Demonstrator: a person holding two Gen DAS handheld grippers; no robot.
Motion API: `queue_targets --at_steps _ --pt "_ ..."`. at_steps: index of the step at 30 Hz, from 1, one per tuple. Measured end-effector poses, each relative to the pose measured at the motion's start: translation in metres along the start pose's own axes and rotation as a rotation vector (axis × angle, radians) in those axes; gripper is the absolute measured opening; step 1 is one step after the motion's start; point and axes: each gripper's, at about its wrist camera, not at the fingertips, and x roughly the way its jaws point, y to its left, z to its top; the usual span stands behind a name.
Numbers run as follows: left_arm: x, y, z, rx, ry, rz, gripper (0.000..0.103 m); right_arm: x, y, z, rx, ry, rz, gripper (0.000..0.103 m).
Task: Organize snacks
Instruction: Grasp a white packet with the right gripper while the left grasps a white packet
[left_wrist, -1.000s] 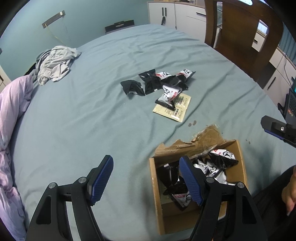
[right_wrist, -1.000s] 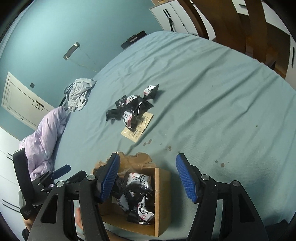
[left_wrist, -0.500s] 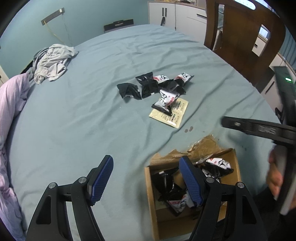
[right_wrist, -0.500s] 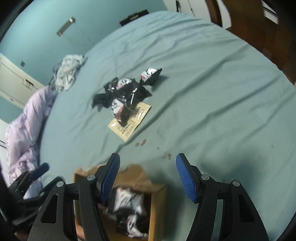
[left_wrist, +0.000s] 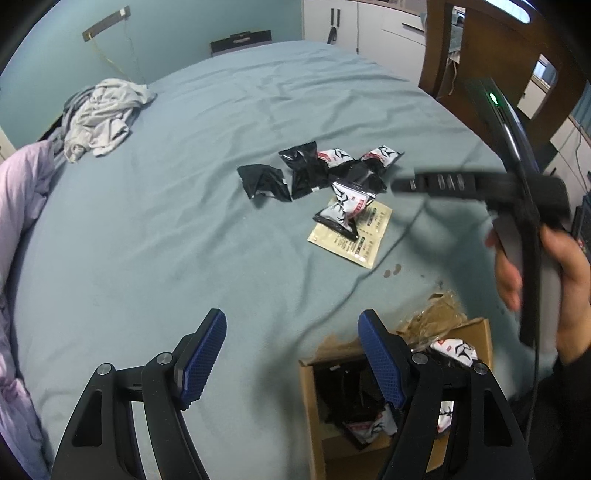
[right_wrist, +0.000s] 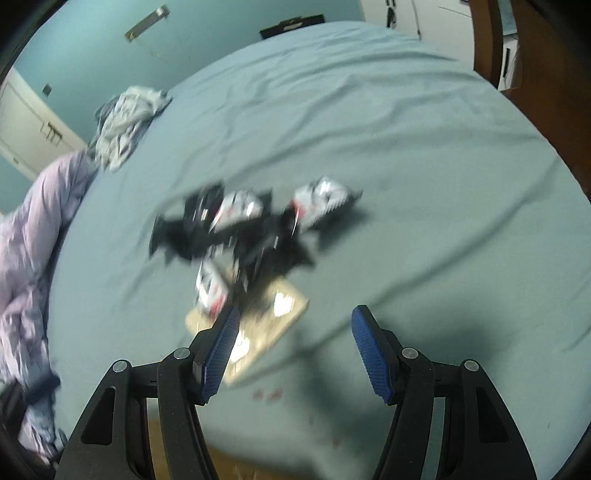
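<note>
Several black-and-white snack packets (left_wrist: 317, 177) lie in a loose pile mid-bed, one of them resting on a flat beige packet (left_wrist: 354, 236). A torn cardboard box (left_wrist: 308, 398) at the near right holds more of the same snacks. My left gripper (left_wrist: 291, 321) hovers open and empty over bare sheet, just left of the box. My right gripper (right_wrist: 295, 317) is open and empty, low over the sheet short of the blurred pile (right_wrist: 255, 225), its left finger over the beige packet (right_wrist: 284, 310). In the left wrist view a hand holds the right gripper (left_wrist: 402, 183) beside the pile.
Crumpled grey clothing (left_wrist: 103, 114) and a lilac duvet (left_wrist: 22, 206) lie along the bed's left side. A wooden chair (left_wrist: 498, 66) and white cabinets (left_wrist: 369, 29) stand beyond the right edge. Small dark stains (left_wrist: 391, 271) mark the sheet near the box.
My right gripper has swept from above the box forward to the snack pile, which now looms large and blurred. The left gripper has shifted slightly, and the box sits lower right in its view.
</note>
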Motion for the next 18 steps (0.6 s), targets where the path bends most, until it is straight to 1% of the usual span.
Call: queue_targets --at_steps 4,8,11,13,16,17,18 --pt "0.004 0.000 0.004 0.033 -0.013 0.038 0.075 0.019 -0.005 0.018 0.005 -0.028 -0.029 0.062" --pt "0.007 0.004 0.008 0.008 -0.012 0.011 0.075 0.045 -0.004 0.032 0.008 -0.034 -0.033 0.062" --pt "0.012 0.005 0.009 0.008 -0.017 0.022 0.075 0.065 0.000 0.040 0.029 -0.005 -0.048 0.062" --pt "0.016 0.004 0.011 0.010 -0.016 0.037 0.075 0.075 -0.001 0.045 0.044 -0.007 -0.029 0.062" --pt "0.020 0.005 0.014 0.001 -0.019 0.030 0.075 0.083 -0.001 0.049 0.033 -0.032 -0.015 0.062" --pt "0.020 0.006 0.015 0.001 -0.023 0.031 0.075 0.083 0.000 0.048 0.021 -0.044 -0.019 0.058" --pt "0.021 0.006 0.015 0.006 -0.029 0.036 0.075 0.085 -0.001 0.048 0.013 -0.047 -0.027 0.045"
